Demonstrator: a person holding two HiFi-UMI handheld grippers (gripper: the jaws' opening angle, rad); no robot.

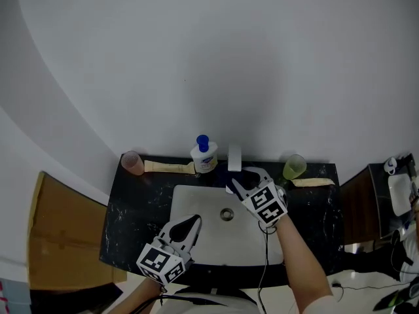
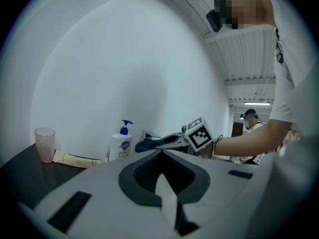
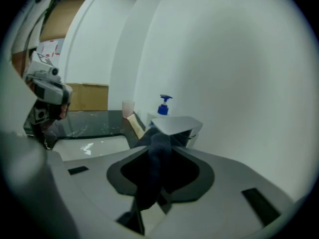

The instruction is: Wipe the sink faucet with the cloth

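Note:
The chrome faucet [image 1: 234, 157] stands at the back of the white sink [image 1: 196, 201], which is set in a black counter. My right gripper [image 1: 237, 183] is shut on a dark blue cloth [image 1: 243, 177] just in front of the faucet. In the right gripper view the cloth [image 3: 154, 168] hangs between the jaws, with its top against the underside of the faucet spout [image 3: 177, 125]. My left gripper [image 1: 191, 222] hovers over the front left of the basin, shut with nothing in it. The left gripper view shows the cloth [image 2: 147, 144] by the faucet [image 2: 147, 134].
A white soap pump bottle [image 1: 204, 154] stands left of the faucet. A pink cup [image 1: 133, 163] and a cream tube [image 1: 169, 167] lie at the back left. A green cup [image 1: 294, 167] and another tube [image 1: 313, 182] are at the back right. A cardboard box [image 1: 59, 241] sits left of the counter.

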